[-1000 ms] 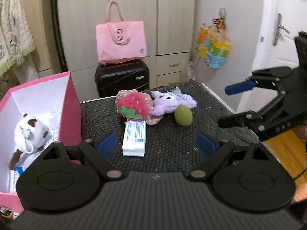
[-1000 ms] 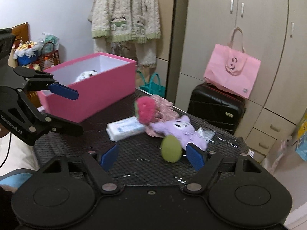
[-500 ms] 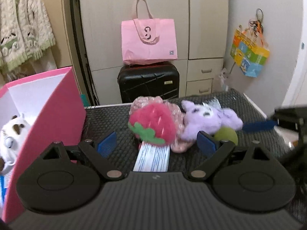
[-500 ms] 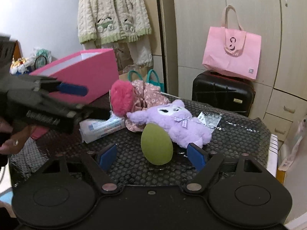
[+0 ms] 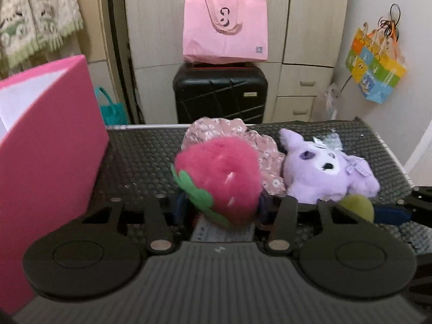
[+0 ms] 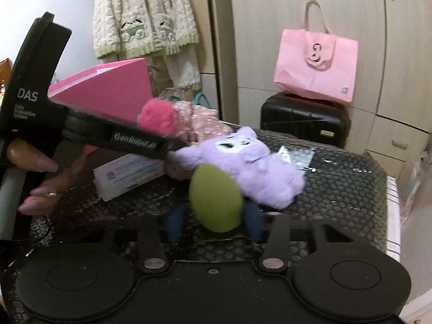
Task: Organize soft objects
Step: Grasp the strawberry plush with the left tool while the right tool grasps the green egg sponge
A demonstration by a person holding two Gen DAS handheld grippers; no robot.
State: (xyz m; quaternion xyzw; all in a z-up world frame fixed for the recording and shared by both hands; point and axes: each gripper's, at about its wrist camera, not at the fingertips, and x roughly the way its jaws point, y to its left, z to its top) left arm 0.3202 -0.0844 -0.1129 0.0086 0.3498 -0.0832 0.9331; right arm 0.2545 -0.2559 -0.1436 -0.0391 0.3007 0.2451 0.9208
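A pink strawberry plush [image 5: 221, 181] lies on a tissue pack [image 5: 224, 233] on the black mat. My left gripper [image 5: 221, 208] has its jaws closing, and its blue pads press on both sides of the plush. A green soft egg [image 6: 214, 199] stands before a purple plush [image 6: 256, 167]. My right gripper [image 6: 214, 222] is closing too, with its pads against the egg's sides. In the left wrist view the egg [image 5: 356, 208] shows low at the right beside the purple plush [image 5: 326, 172]. A floral cloth [image 5: 259, 145] lies behind the strawberry.
An open pink box [image 5: 48, 145] stands at the table's left. A hand [image 6: 40, 162] holds the left tool's black frame [image 6: 129, 140] across the right wrist view. A black suitcase [image 5: 220, 94] carrying a pink bag [image 5: 225, 32] stands behind the table, before the wardrobe.
Both grippers came forward and down onto the toys. Their jaws went from wide apart to closed in, the left around the strawberry plush, the right around the green egg.
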